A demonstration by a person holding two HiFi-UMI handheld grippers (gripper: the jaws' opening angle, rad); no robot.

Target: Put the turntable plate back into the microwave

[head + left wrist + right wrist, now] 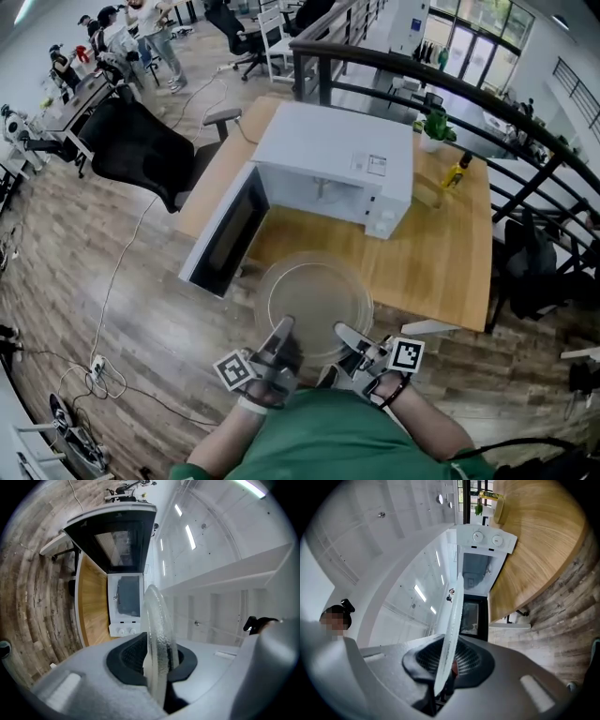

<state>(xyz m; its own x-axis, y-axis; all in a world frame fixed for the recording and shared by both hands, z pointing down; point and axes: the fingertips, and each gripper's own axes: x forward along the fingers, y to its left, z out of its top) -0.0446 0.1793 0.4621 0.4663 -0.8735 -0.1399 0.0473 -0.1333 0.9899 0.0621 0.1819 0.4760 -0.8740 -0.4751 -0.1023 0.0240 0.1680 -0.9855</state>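
Observation:
The clear glass turntable plate (pixel 314 302) hangs level in front of the white microwave (pixel 333 169), over the near edge of the wooden table (pixel 441 262). My left gripper (pixel 281 330) is shut on the plate's near-left rim and my right gripper (pixel 344 335) is shut on its near-right rim. In the left gripper view the plate (pixel 159 639) stands edge-on between the black pads. In the right gripper view the plate (pixel 451 634) also shows edge-on, clamped in the pads. The microwave door (pixel 225 230) hangs open to the left, and the cavity (pixel 476 569) faces me.
A black office chair (pixel 141 150) stands left of the table. A small plant (pixel 434 127) and a yellow bottle (pixel 457 172) sit at the table's far right. A dark railing (pixel 450 89) runs behind. Cables and a power strip (pixel 98 367) lie on the wooden floor.

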